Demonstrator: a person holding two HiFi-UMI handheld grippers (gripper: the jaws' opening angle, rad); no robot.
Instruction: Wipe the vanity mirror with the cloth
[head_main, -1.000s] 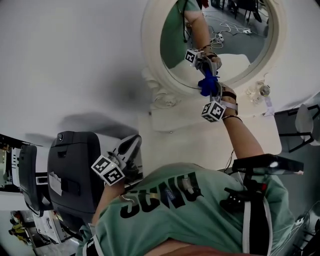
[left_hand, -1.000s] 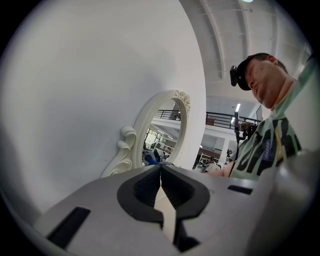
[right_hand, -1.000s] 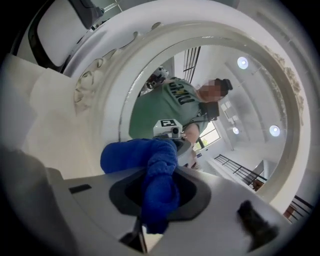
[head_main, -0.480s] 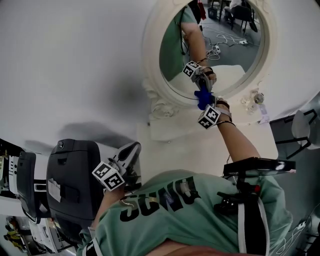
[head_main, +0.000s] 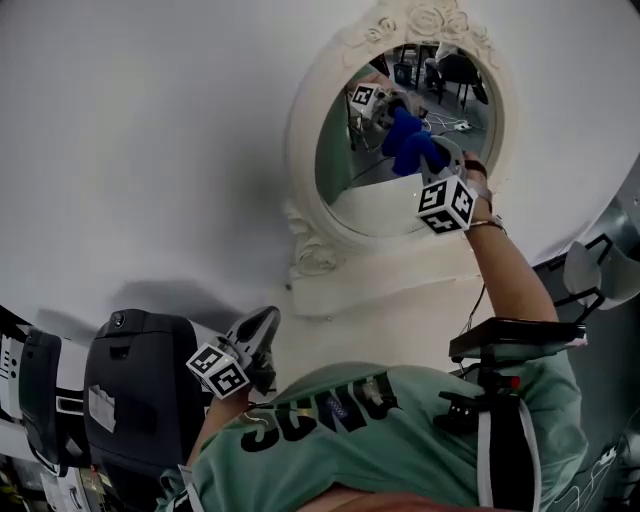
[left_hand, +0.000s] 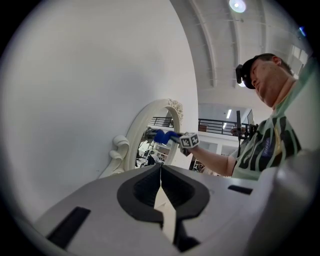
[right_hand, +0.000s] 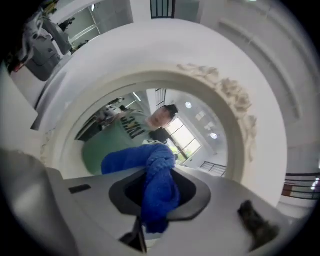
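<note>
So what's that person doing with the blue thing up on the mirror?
A person is wiping the oval white-framed vanity mirror. The right gripper has a fluffy blue cloth pinched in its fingers and holds it against the upper part of the glass. The left gripper is shut with nothing in it, held low by the person's side.

On your left, a dark grey machine (head_main: 130, 385) stands by the plain white wall (head_main: 150, 120), just beside the white bench (head_main: 400, 315) that meets that wall. At your far right, a pale chair (head_main: 598, 262) on black legs stands apart from the bench
</note>
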